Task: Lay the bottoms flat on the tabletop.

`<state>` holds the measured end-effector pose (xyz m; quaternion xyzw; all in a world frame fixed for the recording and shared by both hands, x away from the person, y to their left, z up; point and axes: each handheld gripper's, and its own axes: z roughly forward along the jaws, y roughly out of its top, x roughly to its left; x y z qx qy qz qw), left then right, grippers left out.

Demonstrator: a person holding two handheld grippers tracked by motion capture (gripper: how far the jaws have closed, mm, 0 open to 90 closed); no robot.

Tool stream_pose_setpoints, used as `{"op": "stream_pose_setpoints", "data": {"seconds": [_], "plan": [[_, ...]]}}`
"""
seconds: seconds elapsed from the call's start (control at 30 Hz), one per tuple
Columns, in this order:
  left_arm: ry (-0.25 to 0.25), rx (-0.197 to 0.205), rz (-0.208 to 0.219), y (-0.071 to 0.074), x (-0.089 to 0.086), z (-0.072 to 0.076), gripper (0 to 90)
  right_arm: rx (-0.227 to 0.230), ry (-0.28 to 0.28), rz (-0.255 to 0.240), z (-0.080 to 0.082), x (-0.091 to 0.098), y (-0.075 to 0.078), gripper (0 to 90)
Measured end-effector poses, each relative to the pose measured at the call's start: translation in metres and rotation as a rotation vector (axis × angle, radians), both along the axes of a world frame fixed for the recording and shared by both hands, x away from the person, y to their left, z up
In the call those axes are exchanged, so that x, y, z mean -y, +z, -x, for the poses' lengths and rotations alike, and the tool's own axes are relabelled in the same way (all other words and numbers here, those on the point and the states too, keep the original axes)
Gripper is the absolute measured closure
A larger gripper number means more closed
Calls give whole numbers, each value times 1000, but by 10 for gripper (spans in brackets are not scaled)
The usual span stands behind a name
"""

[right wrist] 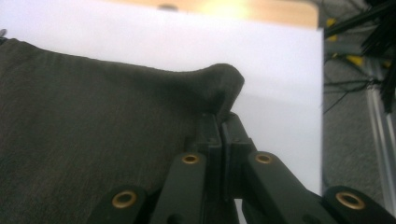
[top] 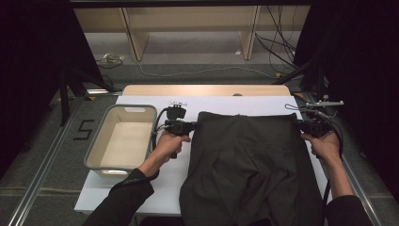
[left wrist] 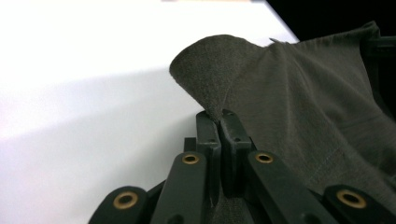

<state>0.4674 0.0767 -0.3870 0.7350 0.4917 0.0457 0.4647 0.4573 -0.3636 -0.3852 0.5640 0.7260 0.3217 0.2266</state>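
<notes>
Left tongs (left wrist: pixel 219 122): jaws pressed together on the far left corner of the dark garment (left wrist: pixel 299 107); a flap of cloth stands up just past the tips. In the high view the left tongs (top: pixel 194 126) sit at the garment's top left corner, held by the person's left hand (top: pixel 168 143).

Right tongs (right wrist: pixel 220 122): jaws likewise clamped tight, pinching the far right corner, which bunches into a small hump above the tips. In the high view the right tongs (top: pixel 299 125) meet the cloth at its top right corner.

Garment (top: pixel 249 165): dark grey-green cloth spread over the right half of the white surface (top: pixel 141 188), its far edge stretched between the two tongs, its near end wrinkled and running off the bottom of the view.

Tub (top: pixel 91 150): pale bin, nothing in it, on the left of the surface, just beside the left hand.

Likely step: holding the garment by its two far corners, probably to fold it or move it toward the tub.

Risk, slip: each grip looks to hold very little cloth near the tips; an uneven pull could drag a corner free.

Risk, skew: if one hand leads, the far edge would go slack and crease.

Risk, snag: the near end may drag on the surface edge, and the left cable hangs close to the tub rim.
</notes>
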Motion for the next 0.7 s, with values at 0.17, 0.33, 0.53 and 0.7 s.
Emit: {"op": "stream_pose_setpoints", "data": {"seconds": [0.17,0.33,0.53,0.7], "plan": [[17,60,16,26,-6,-7,877,47,-13,8,-4,-3,23,890],[54,105,17,46,-17,-15,877,84,6,19,-5,-12,38,889],[83,153,16,75,-30,-22,877,118,30,15,-7,-30,50,889],[77,140,29,86,-36,-24,876,139,41,53,-13,-44,64,890]]}}
